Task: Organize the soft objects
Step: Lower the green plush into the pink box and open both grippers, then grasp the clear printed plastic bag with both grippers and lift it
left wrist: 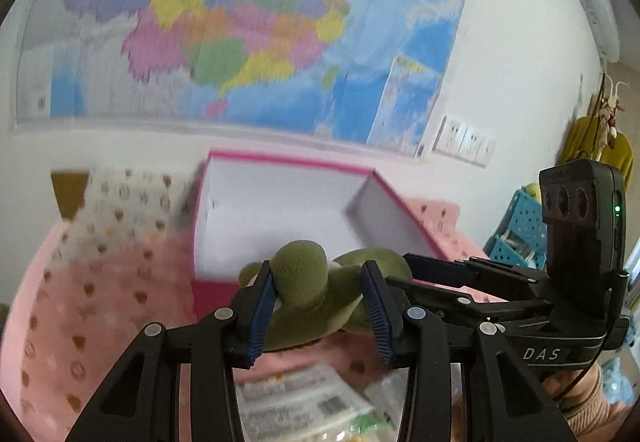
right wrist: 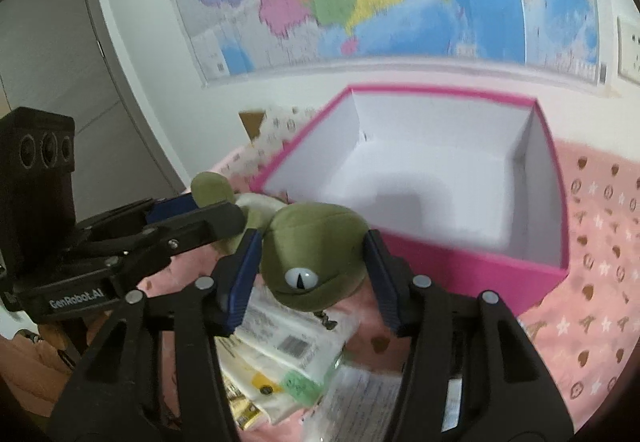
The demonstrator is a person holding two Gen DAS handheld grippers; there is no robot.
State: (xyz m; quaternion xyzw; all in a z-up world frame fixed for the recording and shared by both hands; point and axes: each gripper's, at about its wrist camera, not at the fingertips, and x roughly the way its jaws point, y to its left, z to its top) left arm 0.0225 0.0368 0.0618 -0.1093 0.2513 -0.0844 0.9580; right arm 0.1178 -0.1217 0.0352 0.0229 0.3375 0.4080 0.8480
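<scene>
Fingers (left wrist: 264,298) of both grippers pinching green plush frog (right wrist: 316,254), pink box (right wrist: 552,274) just beyond; eye (right wrist: 300,277) seen only from right

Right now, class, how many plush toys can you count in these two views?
1. A green plush frog is held by both grippers in front of the open pink box: the right gripper at its head, the left gripper on its body. Others may be hidden.

black tongs (left wrist: 320,306), blue ribbed pads (left wrist: 262,306), silver screws, "das" lettering.
</scene>
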